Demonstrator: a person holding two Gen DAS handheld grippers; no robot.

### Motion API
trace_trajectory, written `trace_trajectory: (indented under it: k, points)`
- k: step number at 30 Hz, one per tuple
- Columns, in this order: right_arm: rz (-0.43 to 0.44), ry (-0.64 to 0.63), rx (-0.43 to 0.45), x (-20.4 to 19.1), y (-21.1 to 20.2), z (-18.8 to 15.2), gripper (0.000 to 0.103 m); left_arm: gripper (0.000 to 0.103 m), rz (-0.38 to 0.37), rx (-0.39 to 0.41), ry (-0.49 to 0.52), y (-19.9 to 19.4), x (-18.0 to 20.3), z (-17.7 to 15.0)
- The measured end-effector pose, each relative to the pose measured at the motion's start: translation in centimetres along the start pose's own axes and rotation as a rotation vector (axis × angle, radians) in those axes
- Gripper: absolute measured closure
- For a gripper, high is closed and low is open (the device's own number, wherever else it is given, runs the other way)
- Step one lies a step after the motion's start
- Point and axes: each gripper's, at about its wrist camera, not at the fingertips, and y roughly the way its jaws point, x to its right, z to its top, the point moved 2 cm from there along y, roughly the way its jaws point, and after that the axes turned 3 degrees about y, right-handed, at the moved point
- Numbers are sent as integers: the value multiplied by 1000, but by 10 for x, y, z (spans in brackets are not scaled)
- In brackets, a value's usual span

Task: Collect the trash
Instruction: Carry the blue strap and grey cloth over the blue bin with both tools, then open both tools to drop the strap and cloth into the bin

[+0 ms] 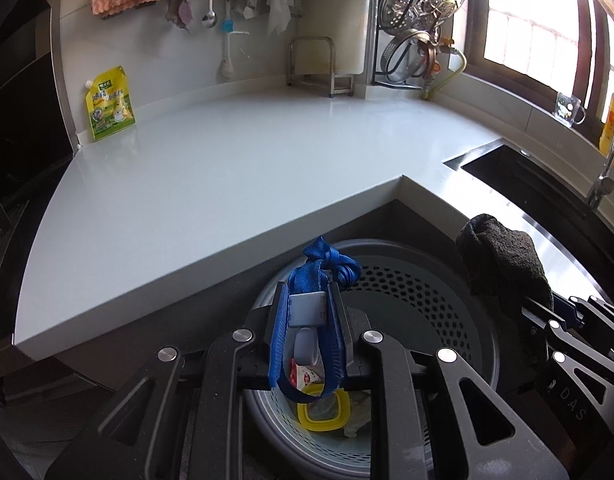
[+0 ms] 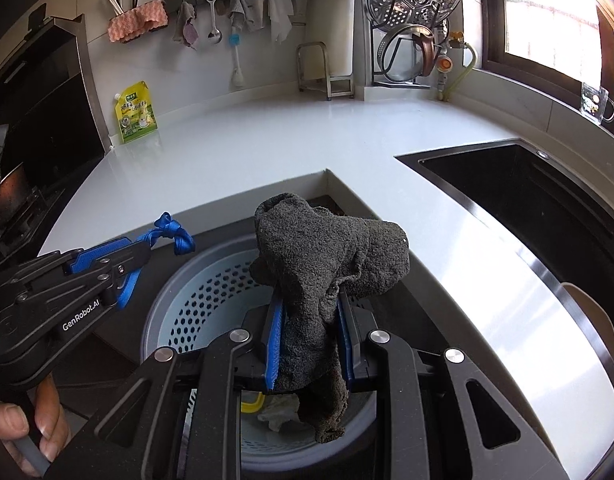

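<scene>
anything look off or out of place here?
Counter's tidy; only a yellow-green pouch leans on the wall. Oddities are the payloads: left gripper clamps a blue lanyard, right gripper a dark sock, both above the bin. Not typical trash.

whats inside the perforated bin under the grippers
The bin holds a yellow-rimmed lid, crumpled white paper and a red-and-white wrapper. The grippers and the dark sock hide the rest.
</scene>
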Motion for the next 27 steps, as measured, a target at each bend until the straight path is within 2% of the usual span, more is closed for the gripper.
trace_trajectory:
  k: [10, 18, 19, 21, 22, 23, 24, 26, 27]
  points:
    - [-15, -19, -55, 0, 15, -18, 80, 83, -23, -81, 6, 24, 11, -18]
    - [2, -28, -98, -2, 31, -23, 79, 82, -25, -96, -1, 30, 9, -20]
    - [3, -29, -100, -1, 32, -23, 76, 80, -27, -98, -2, 31, 8, -19]
    - [-7, -30, -92, -1, 31, -23, 62, 73, -25, -104, -6, 33, 7, -20]
    - [-11, -30, -80, -1, 29, -23, 50, 67, -25, -107, -9, 33, 6, -21]
    - [-14, -30, -67, -1, 27, -22, 46, 58, -26, -110, -14, 34, 5, -22]
    - [-16, -29, -61, 0, 26, -22, 45, 46, -26, -112, -20, 34, 4, -22]
    - [-15, -28, -67, 1, 27, -21, 45, 32, -18, -103, -32, 32, 2, -22]
    - [-16, -25, -70, 1, 28, -22, 45, 32, -19, -96, -34, 31, 1, -22]
